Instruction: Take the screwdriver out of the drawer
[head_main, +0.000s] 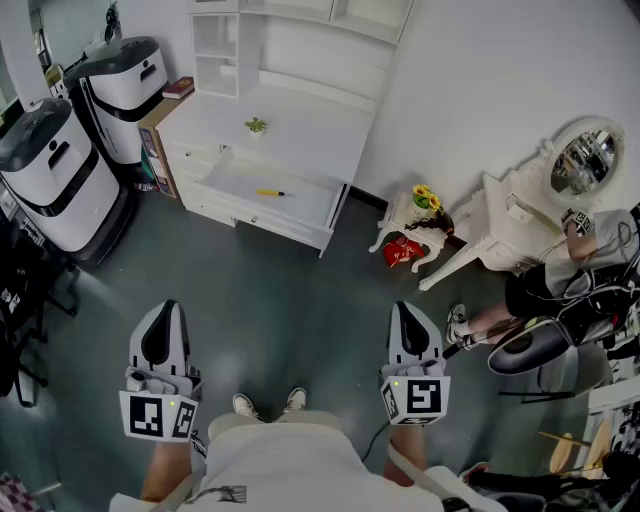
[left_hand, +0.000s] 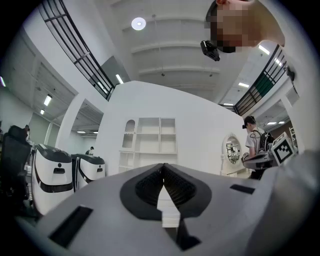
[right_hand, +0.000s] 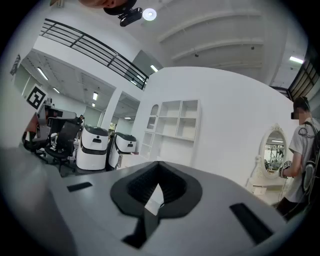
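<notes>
A yellow-handled screwdriver lies in the open white drawer of a white desk across the room. Both grippers are held far short of it, above the grey floor near the person's shoes. My left gripper is shut with nothing between its jaws, and its own view shows the pads meeting at the tip. My right gripper is likewise shut and empty. Both point toward the desk and its shelf unit.
Two white-and-black machines stand left of the desk. A small plant sits on the desktop. To the right are a little white stand with flowers, a red bag, a white vanity with an oval mirror and a seated person.
</notes>
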